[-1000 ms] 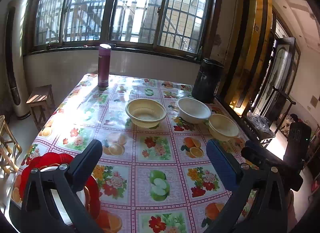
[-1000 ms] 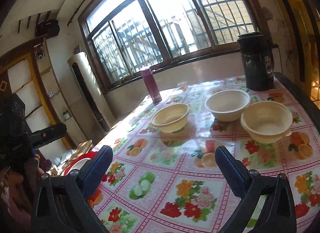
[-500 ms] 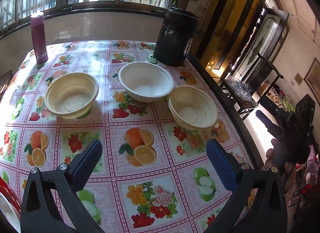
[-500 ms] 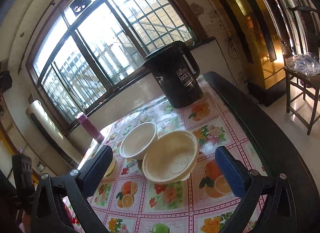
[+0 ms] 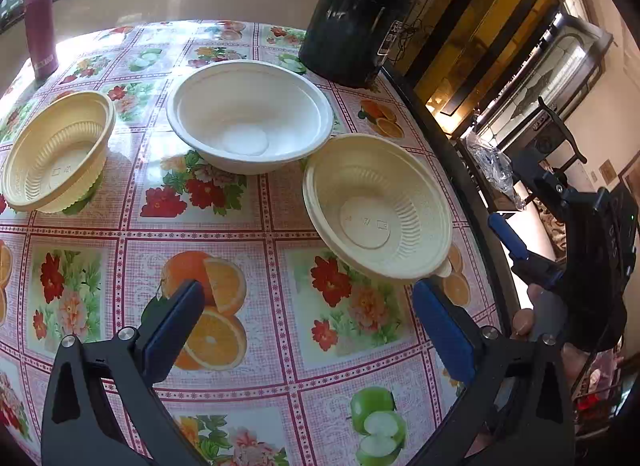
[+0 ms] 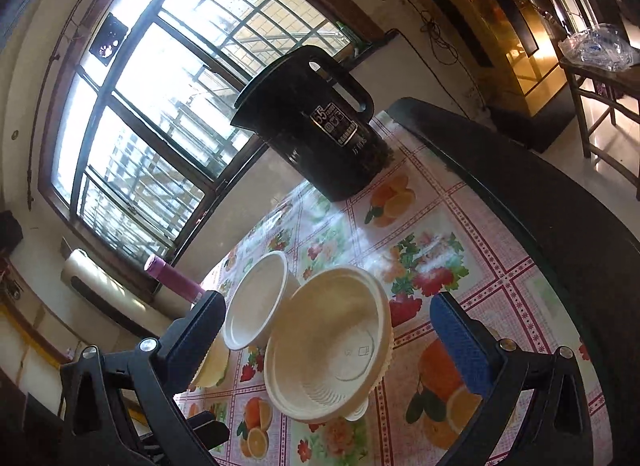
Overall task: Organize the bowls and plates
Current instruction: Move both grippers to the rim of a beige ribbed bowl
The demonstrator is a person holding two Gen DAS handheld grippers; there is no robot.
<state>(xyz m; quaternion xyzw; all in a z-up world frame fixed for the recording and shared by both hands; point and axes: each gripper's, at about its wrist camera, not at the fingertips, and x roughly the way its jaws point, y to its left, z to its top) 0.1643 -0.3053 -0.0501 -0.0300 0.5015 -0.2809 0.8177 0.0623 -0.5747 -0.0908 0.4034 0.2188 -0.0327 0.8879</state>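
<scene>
I had both sets of jaws wide and empty. The near cream bowl sat on the bench near its right edge, upright, mouth up, its rim just touching the white bowl behind it. From the left gripper it lay ahead and slightly right, its near rim just past the right fingertip. From the right gripper the same bowl filled the gap between the jaws, so I judged the right the nearer and better lined up. Round, so no real long axis; only handle is the rim, plus a small tab at the near right edge. The second cream bowl stood well apart to the left, also mouth up. Black jug sat behind the white bowl, pink bottle at the far left. Next move, I reckoned, was a rim pinch on the near bowl to nest it.
</scene>
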